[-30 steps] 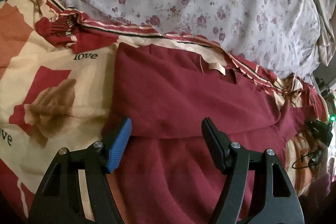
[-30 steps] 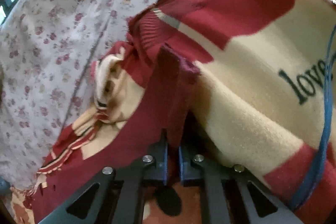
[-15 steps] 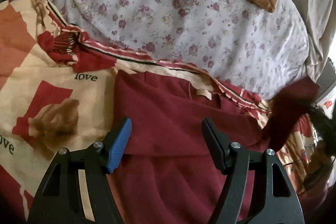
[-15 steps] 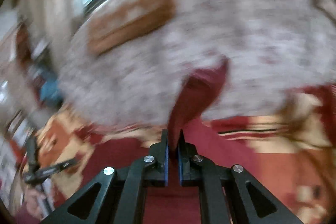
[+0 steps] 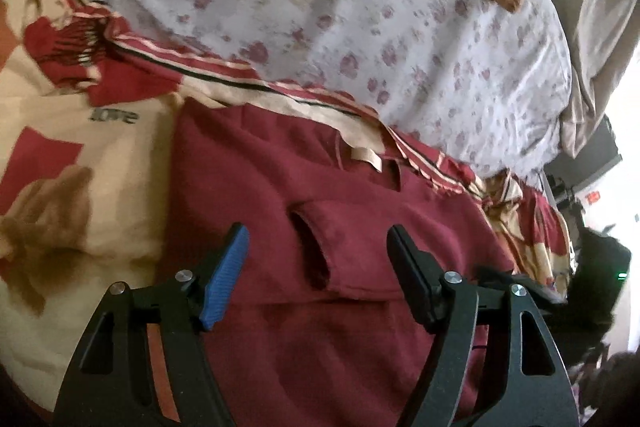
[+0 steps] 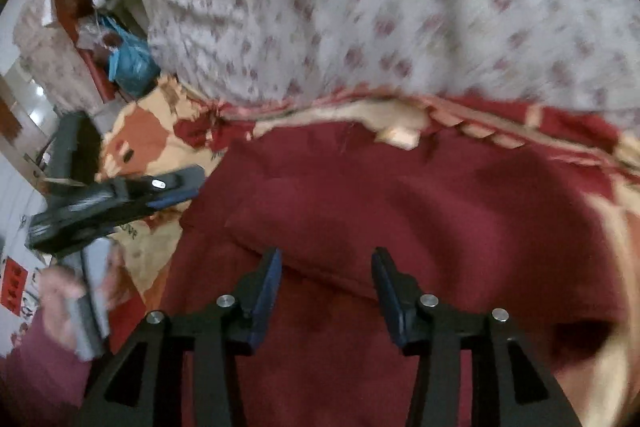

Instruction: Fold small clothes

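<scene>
- Maroon knit top (image 5: 280, 195) lies flat across the middle of both frames, on a cream, red and orange fleece blanket (image 5: 80, 155); its sleeve (image 5: 384, 247) is folded across the chest, with the open cuff showing as a dark slit at the centre of the left wrist view.
- Beige neck label (image 5: 366, 159) sits at the collar, above centre; no writing on it can be read.
- Dark lettering reading "love" (image 5: 114, 116) is printed on the blanket at middle left of the left wrist view, blurred.
- Left gripper (image 5: 316, 251), at the bottom of its own frame, has one blue pad and one black pad spread wide apart over the top, gripping nothing.
- Right gripper (image 6: 326, 269), bottom centre of its frame, also has its jaws parted, straddling the folded sleeve edge without closing on it.
- White quilt with a small rose-coloured flower print (image 5: 360, 7) fills the upper part of both views.
</scene>
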### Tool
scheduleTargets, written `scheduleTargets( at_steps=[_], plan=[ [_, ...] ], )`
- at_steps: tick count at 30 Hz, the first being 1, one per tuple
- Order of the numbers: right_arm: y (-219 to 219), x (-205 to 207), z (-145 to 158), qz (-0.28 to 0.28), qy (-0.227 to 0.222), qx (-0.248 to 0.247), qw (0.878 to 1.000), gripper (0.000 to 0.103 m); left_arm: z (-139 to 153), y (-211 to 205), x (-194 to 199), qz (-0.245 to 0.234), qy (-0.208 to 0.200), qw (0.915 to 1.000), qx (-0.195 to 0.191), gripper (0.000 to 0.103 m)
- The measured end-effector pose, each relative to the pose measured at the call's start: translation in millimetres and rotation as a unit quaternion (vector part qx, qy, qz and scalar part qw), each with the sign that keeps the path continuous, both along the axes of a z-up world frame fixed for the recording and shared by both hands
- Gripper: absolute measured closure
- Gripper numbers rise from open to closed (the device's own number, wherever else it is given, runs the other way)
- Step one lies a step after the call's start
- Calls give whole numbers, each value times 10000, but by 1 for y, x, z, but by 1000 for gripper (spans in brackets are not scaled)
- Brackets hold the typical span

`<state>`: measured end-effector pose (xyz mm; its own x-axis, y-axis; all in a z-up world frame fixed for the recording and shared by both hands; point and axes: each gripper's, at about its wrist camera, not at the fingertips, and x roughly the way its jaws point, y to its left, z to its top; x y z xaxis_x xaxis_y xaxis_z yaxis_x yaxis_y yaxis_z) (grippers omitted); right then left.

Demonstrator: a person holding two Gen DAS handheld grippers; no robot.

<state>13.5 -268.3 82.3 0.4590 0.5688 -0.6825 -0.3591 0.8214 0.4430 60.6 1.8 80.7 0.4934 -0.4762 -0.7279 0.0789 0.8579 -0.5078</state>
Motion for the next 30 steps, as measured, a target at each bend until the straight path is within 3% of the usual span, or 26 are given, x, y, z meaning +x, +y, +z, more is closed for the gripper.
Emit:
scheduleTargets(
  at_steps=[3, 6, 8, 10, 11, 14, 19, 22, 25, 27, 30],
  plan=[
    [-48, -24, 16, -303, -168, -107, 9993, 58, -6, -18, 5, -189, 219, 9995, 141, 30],
    [-102, -43, 25, -788, -280, -394, 9957, 58, -18, -44, 12, -439, 481, 9965, 528, 30],
    [-138, -56, 30, -1170, -279, -500, 9915, 58, -25, -56, 16, -598, 597, 9948, 561, 36],
    [-165, -63, 34, -1466, -284, -582, 9871, 58, -30, -68, 18, -710, 656, 9931, 659, 85],
    [-179, -67, 37, -1609, -296, -598, 9847, 58, -29, -72, 19, -772, 647, 9926, 684, 87],
    [-193, -69, 41, -1739, -353, -606, 9823, 58, -9, -66, 20, -749, 329, 9955, 483, 90],
    [-170, -51, 25, -1406, -202, -497, 9886, 57, 37, -25, 17, -336, -327, 9979, 436, 91],
    [-143, -30, 5, -1168, 21, -605, 9913, 57, 26, -7, 17, -240, -230, 9972, 677, 91],
    [-127, -5, -13, -1267, 289, -601, 9897, 57, 0, 3, 19, -140, 55, 9974, 698, 91],
    [-119, 17, -27, -1331, 516, -535, 9883, 50, -12, 2, 19, -129, 169, 9972, 711, 91],
    [-110, 46, -54, -1430, 934, -386, 9845, 50, -21, 3, 17, -142, 248, 9970, 714, 91]
  ],
)
